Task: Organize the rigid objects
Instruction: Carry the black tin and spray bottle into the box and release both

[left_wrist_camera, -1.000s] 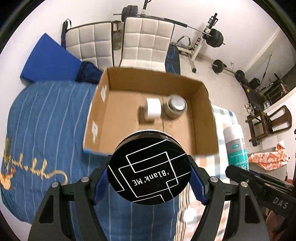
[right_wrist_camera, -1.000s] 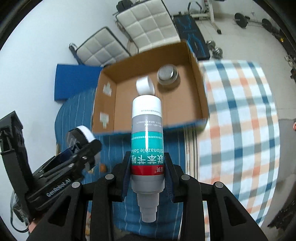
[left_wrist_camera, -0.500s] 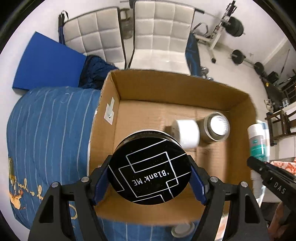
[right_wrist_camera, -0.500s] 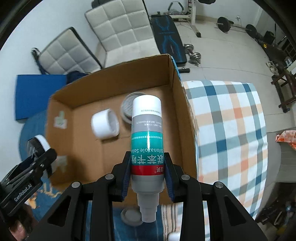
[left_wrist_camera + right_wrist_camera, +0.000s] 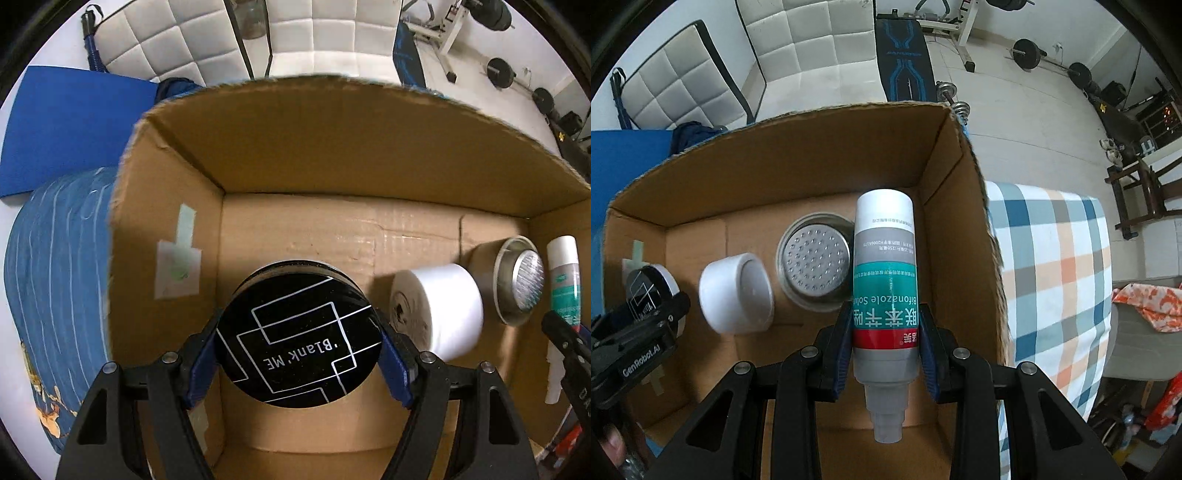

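The cardboard box fills my view, a white roll and metal cup lying at its three o'clock. My left gripper clamps the black round tin over the box's nine o'clock floor, lid up for a flat set-down; my right gripper pinches the teal bottle at three o'clock, lengthwise along the wall.

Left tongs clamped on a round load; right tongs at 3 o'clock, likewise clamped

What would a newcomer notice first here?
The black round "Blank ME" tin clamped in the left tool and the teal-labelled solution bottle in the right tool, both over the open cardboard box. Inside lie a white jar and a perforated metal cup.
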`<state>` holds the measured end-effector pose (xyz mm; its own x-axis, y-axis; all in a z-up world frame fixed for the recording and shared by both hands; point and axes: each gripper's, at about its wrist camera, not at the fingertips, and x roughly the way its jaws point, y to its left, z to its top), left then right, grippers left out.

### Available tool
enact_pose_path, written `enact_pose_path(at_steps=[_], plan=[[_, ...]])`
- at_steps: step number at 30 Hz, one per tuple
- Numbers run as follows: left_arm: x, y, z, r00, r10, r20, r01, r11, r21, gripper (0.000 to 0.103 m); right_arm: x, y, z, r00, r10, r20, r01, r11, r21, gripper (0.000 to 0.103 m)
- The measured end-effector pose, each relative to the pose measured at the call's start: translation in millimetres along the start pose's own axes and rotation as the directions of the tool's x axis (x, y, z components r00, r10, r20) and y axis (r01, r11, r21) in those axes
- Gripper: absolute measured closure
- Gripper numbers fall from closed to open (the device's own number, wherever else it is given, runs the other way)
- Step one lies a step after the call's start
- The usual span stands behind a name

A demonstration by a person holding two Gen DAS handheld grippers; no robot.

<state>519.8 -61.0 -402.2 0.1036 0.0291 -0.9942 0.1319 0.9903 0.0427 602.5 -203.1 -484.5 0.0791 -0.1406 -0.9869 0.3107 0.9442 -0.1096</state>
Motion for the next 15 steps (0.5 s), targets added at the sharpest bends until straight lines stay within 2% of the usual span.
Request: enact_pose_path(at_steps=[5,11,15], plan=[[17.8,-5.5,10.7,0.999,-0.004,-0.049,0.004,1.0,0.008,0.029,13.2,-0.4,9.0,0.999,-0.041,-0.015,0.041,0.999,0.001,0.068],[25.2,-8.5,12.5,0.992,-0.053,-0.114,0.052,0.999,-0.015,0.029,17.0,-5.6,16.4,0.999,-0.049,-0.021,0.049,0.999,0.009,0.068],[22.6,-7.8,12.1,0.99,-0.073,-0.118,0.071,0.997,-0.026,0.026,13.6,-9.1,21.4,0.998,-0.045,-0.033,0.046,0.999,0.011,0.066]])
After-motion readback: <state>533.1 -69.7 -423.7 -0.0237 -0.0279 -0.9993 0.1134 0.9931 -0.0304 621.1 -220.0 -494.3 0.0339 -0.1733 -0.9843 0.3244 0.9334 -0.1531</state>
